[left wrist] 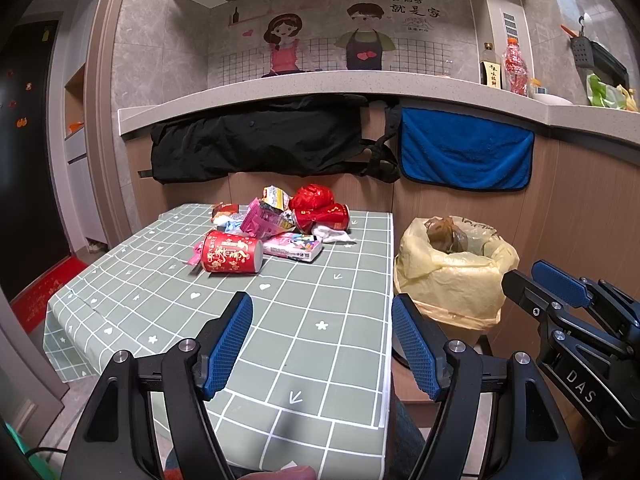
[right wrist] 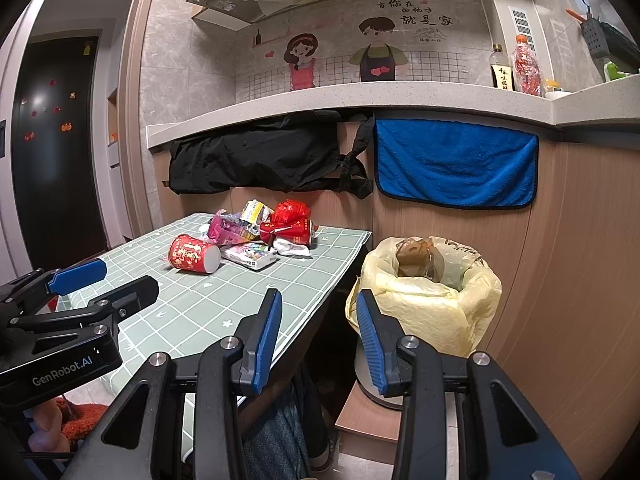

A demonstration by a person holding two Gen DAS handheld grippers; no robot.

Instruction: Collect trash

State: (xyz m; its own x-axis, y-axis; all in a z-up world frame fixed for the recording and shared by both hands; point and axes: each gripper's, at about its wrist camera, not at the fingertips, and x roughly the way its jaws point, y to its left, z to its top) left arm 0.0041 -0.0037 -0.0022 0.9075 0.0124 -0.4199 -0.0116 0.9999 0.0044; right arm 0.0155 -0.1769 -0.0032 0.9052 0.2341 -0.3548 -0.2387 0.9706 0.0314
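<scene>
A pile of trash lies at the far end of the green checked table (left wrist: pixel 312 320): a red can (left wrist: pixel 231 256) on its side nearest me, a pink-white carton (left wrist: pixel 294 247), crumpled pink wrappers (left wrist: pixel 264 218), a second red can (left wrist: pixel 324 216) and a white tissue (left wrist: pixel 330 234). The bin with a yellow bag (left wrist: pixel 452 268) stands right of the table and holds brown trash. My left gripper (left wrist: pixel 322 340) is open and empty above the table's near part. My right gripper (right wrist: pixel 318 334) is open and empty, off the table's right edge in front of the bin (right wrist: pixel 432 300). The near can also shows in the right wrist view (right wrist: pixel 194 255).
A counter (left wrist: pixel 360 84) runs behind the table, with a black cloth (left wrist: pixel 260 136) and a blue towel (left wrist: pixel 466 150) hanging from it. Bottles (left wrist: pixel 514 66) stand on the counter at right. A dark door (left wrist: pixel 28 152) and a red mat (left wrist: pixel 48 292) are at left.
</scene>
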